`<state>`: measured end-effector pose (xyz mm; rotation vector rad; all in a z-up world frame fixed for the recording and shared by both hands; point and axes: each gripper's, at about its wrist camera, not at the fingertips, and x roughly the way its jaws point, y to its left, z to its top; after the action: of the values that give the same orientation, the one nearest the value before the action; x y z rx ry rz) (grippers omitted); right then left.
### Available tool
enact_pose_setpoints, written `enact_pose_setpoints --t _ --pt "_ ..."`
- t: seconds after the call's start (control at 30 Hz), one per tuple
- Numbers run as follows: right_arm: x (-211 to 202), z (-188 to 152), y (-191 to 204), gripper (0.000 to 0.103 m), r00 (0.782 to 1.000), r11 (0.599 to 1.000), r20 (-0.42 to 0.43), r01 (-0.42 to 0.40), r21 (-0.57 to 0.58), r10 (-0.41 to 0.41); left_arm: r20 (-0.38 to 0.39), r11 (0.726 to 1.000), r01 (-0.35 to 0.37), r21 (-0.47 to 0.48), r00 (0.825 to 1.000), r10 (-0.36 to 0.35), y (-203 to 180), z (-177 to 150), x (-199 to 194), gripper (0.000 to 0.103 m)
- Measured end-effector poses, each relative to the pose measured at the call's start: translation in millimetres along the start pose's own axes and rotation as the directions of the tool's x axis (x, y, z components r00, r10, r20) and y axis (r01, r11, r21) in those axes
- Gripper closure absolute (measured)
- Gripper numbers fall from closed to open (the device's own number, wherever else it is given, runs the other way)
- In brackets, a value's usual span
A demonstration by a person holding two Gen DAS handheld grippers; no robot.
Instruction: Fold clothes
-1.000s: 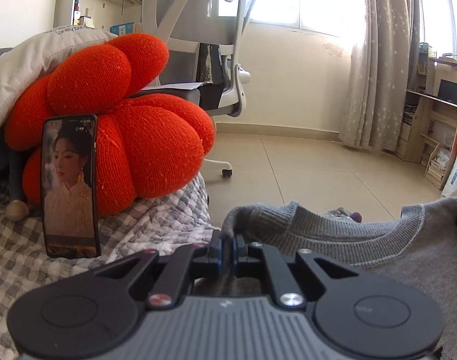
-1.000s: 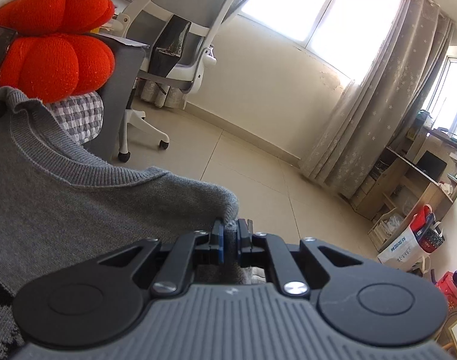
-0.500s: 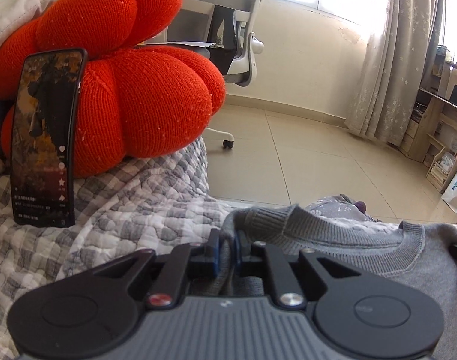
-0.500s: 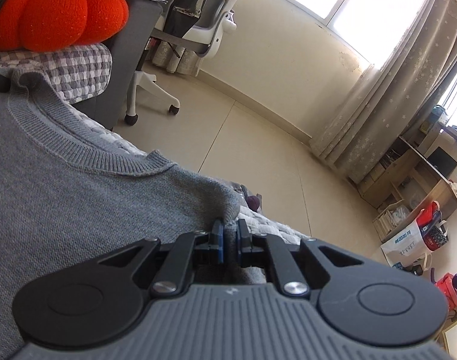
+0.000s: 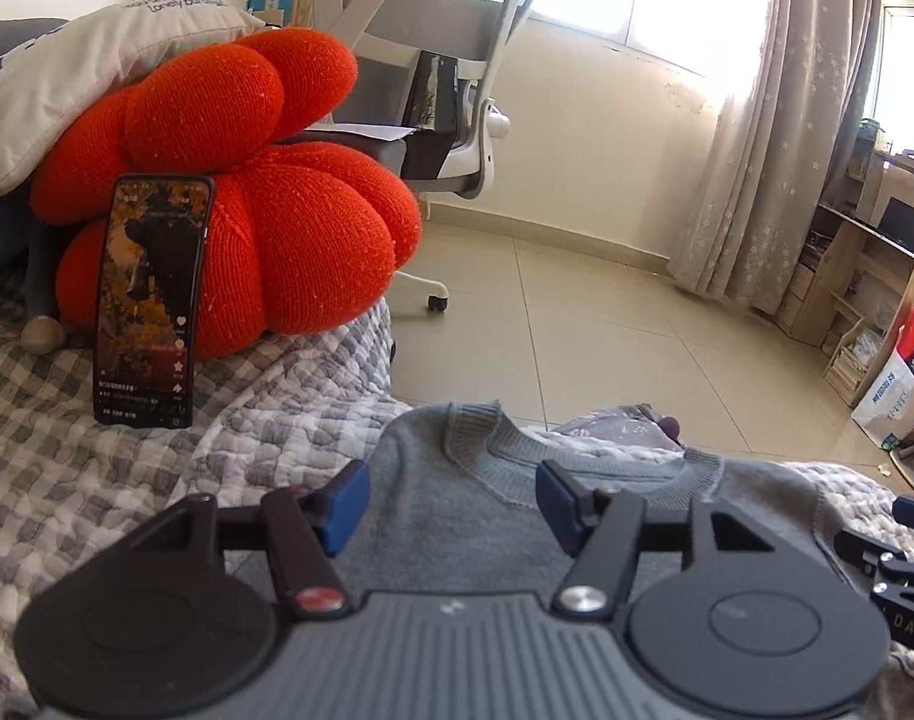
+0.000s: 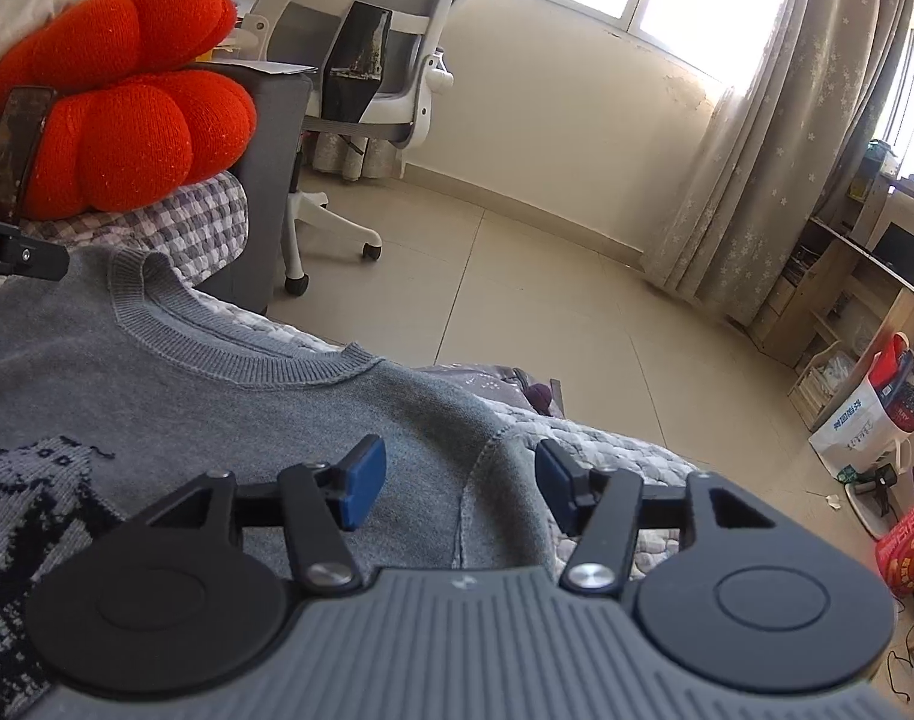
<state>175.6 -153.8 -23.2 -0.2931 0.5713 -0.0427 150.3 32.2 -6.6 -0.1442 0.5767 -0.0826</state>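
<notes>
Lying flat on the checked quilt (image 5: 84,480), the grey sweater (image 5: 457,516) has its ribbed collar (image 5: 493,468) toward the edge of the bed, near the tiled floor (image 5: 607,324). In the left wrist view the left gripper (image 5: 452,501) stands over the shoulder part of the sweater on that side; its jaws have just been opening and now stand well apart. The knit lies under and between the blue pads (image 5: 345,501), but they do not press on it. At the right border of this view a small part of the right gripper (image 5: 895,540) is seen, near the other shoulder.

In the right wrist view the right gripper (image 6: 460,489) is above the other shoulder of the sweater (image 6: 216,408), where the sleeve seam (image 6: 469,480) makes a small ridge. Its jaws also have just been opening; the blue pads (image 6: 363,480) are apart and the cloth between them is free. On the chest of the sweater a dark knitted pattern (image 6: 30,504) shows at the left border.

Behind the sweater an orange knitted cushion (image 5: 228,180) sits on the quilt, under a pale pillow (image 5: 66,78). A phone (image 5: 150,300) stands upright and leans against the cushion, its screen lit. A white office chair (image 5: 450,78) stands on the floor beyond the bed, and a curtain (image 5: 787,132) hangs by the window.
</notes>
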Motion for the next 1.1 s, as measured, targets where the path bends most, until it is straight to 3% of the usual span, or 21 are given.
enact_pose_setpoints --t 0.23,0.6,1.1 --pt "-42.8 -6.2 -13.8 0.041 1.000 0.993 0.002 -0.024 0.119 0.024 -0.033 0.999 0.021 -0.049 0.999 -0.022 -5.7 -17.0 -41.5 0.037" --pt "-101.7 -18.8 -20.4 0.037 0.996 0.939 0.002 -0.085 0.333 0.089 -0.107 0.987 0.055 -0.149 0.992 -0.072 -3.9 -55.1 -97.7 0.032" --pt "-137.6 -60.8 -8.1 0.031 0.979 0.878 -0.045 -0.156 0.453 0.197 -0.184 0.997 0.047 -0.065 0.981 -0.058 26.6 -85.3 -138.7 0.023"
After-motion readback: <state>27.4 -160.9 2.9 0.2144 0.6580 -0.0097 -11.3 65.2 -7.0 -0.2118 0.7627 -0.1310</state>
